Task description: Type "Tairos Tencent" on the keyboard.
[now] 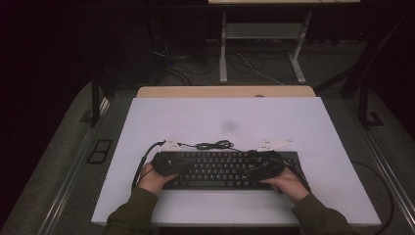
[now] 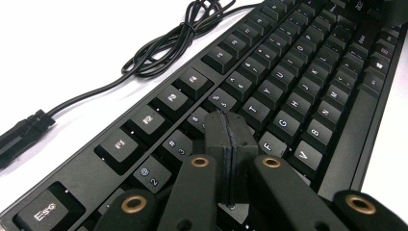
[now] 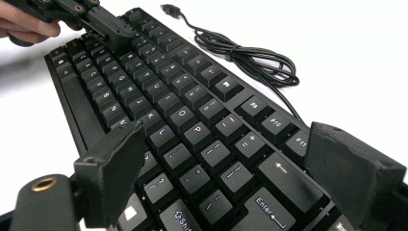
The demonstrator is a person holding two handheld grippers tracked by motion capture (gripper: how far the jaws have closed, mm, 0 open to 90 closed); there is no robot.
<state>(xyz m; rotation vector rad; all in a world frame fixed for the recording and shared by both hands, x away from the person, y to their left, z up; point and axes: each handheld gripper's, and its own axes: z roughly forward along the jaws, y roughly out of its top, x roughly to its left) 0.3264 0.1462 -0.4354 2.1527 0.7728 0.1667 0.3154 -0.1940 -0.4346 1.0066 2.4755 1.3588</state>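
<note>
Left gripper [image 2: 230,159], jaws pressed together, hovers over the black rectangular plastic keyboard [image 2: 288,96]; right gripper [image 3: 231,178], jaws wide, could snag keycaps.

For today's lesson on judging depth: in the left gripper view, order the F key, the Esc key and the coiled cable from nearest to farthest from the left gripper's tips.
1. F key: just right of the shut tips of the left gripper.
2. Esc key: far left corner of the keyboard.
3. Coiled cable: off the keyboard, on the white table at upper left.

Dim dark surround in the high view, bright white board [image 1: 235,122], gripper views overexposed, soft-focus near jaws
</note>
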